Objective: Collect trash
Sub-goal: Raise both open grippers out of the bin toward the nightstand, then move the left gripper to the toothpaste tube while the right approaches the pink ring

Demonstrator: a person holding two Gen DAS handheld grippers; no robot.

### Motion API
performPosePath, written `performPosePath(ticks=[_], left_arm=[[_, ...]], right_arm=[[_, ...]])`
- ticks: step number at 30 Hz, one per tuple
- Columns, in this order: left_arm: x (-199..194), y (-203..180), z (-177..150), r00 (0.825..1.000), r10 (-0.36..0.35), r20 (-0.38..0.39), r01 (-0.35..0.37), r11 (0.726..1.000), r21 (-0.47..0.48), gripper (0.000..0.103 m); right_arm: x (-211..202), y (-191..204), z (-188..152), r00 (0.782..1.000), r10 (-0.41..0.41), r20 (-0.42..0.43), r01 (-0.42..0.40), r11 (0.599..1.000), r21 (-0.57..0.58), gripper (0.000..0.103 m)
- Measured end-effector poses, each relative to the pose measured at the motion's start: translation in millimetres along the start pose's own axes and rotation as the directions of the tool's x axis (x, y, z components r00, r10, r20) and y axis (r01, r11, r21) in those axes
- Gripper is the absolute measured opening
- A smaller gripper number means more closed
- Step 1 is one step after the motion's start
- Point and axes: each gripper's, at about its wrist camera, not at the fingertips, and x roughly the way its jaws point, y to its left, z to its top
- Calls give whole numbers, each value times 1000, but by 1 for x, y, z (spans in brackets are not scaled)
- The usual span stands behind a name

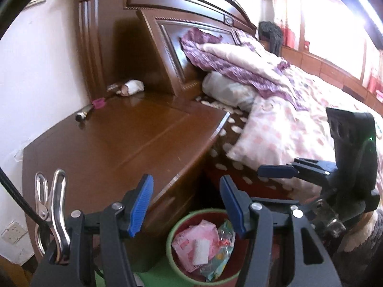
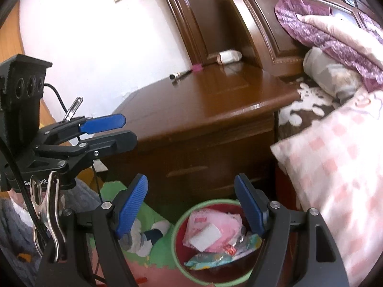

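down on the floor by the bed, my bin [image 1: 203,248] already holds pink wrappers [image 2: 210,229]. both my left jaws [image 1: 186,205] and right jaws [image 2: 191,205] are wide and empty. i think a white wad [image 1: 132,87] on the worktop [image 1: 115,138] is left.

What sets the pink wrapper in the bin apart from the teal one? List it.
The pink wrapper lies on top of the heap in the trash bin, while the teal wrapper sits lower, partly buried beneath it. The pink one shows the larger face; only a crumpled strip of the teal one shows. A white piece rests on the pink one, not the teal. Both are crumpled and inside the bin.
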Motion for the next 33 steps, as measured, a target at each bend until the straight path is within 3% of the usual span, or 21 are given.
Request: performPosePath(ticks=[8, 24, 33], left_arm=[[-6, 31, 18, 994, 60, 96, -54, 996, -66, 64], [0, 65, 18, 989, 127, 81, -116, 985, -127, 65], [-9, 95, 26, 982, 163, 93, -144, 972, -184, 65]], right_arm=[[10, 5, 27, 999, -2, 43, 2, 1000, -5, 76], [30, 10, 83, 990, 41, 134, -51, 996, 70, 76], [53, 17, 101, 991, 35, 132, -45, 996, 78, 76]])
